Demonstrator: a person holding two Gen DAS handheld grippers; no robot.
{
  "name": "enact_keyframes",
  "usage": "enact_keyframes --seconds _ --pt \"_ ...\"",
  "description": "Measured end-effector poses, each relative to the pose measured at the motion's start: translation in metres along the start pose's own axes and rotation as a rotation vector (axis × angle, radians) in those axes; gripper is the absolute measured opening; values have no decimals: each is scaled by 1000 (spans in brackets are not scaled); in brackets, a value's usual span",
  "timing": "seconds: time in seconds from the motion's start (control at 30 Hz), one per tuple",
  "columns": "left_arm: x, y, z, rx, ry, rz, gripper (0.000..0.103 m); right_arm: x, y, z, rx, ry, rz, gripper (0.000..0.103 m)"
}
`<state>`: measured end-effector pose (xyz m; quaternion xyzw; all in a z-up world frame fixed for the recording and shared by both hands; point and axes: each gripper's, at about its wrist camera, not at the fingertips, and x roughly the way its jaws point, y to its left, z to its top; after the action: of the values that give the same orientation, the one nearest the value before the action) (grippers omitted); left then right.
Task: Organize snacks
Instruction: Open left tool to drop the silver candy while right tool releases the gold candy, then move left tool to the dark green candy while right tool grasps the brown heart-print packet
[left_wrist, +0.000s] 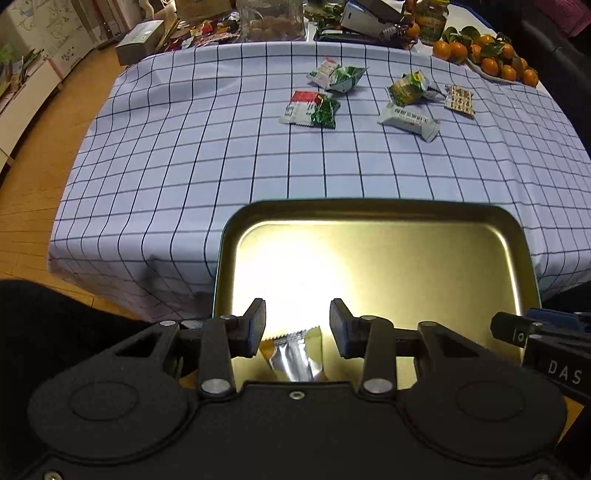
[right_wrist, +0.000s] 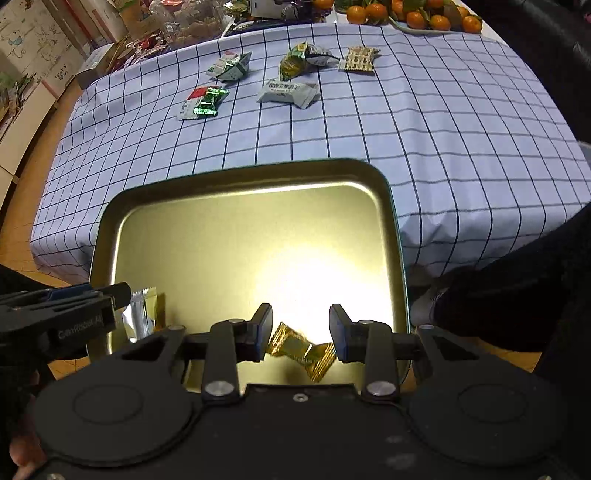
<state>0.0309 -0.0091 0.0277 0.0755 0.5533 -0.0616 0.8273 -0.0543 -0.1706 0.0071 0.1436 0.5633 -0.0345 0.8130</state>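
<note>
A gold metal tray (left_wrist: 424, 221) (right_wrist: 229, 177) lies at the near edge of the checked tablecloth. My left gripper (left_wrist: 297, 326) is open above a silver-and-gold snack packet (left_wrist: 295, 356) that lies in the tray; the packet also shows in the right wrist view (right_wrist: 142, 314). My right gripper (right_wrist: 300, 328) is open, with a gold-wrapped candy (right_wrist: 301, 349) between and just below its fingers, over the tray. Several wrapped snacks lie farther back on the cloth: a red-and-green pair (left_wrist: 310, 109), a green-white one (left_wrist: 338, 75), a yellow-green one (left_wrist: 408, 86), a white bar (left_wrist: 408, 120), a patterned one (left_wrist: 460, 99).
Oranges (left_wrist: 487, 55) sit on a plate at the back right. Boxes, a jar and clutter (left_wrist: 273, 22) line the far edge of the table. Wooden floor (left_wrist: 37, 147) lies to the left. The left gripper's body (right_wrist: 55, 317) shows at the tray's left side.
</note>
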Motion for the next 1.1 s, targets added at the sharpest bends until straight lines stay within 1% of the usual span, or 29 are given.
enact_keyframes --seconds 0.17,0.3,0.43,0.53,0.67,0.7,0.77,0.87,0.93,1.0,1.1 --pt "6 -1 42 -13 -9 -67 48 2 0 44 0 11 21 43" --pt "15 2 81 -35 -33 -54 48 12 -2 91 22 36 17 43" --pt "31 9 121 -69 -61 -30 48 25 -10 142 78 55 28 43" --pt "45 16 147 -95 -63 -40 48 39 -17 183 104 61 7 43" --pt "67 22 178 -135 -23 -77 48 60 -29 236 138 53 -49 44" --pt "71 22 184 -137 -14 -69 48 67 -33 248 154 56 -55 44" --pt "79 20 194 -129 -27 -42 48 82 -42 271 185 69 -59 44" --pt "92 15 205 -82 -36 -12 48 100 -56 297 226 53 -66 44" --pt "104 14 211 -72 0 -12 48 112 -64 311 238 31 -102 44" --pt "114 15 214 -85 47 -47 48 122 -72 320 248 11 -127 44" --pt "127 14 216 -107 109 -82 48 136 -81 327 270 -1 -138 44"
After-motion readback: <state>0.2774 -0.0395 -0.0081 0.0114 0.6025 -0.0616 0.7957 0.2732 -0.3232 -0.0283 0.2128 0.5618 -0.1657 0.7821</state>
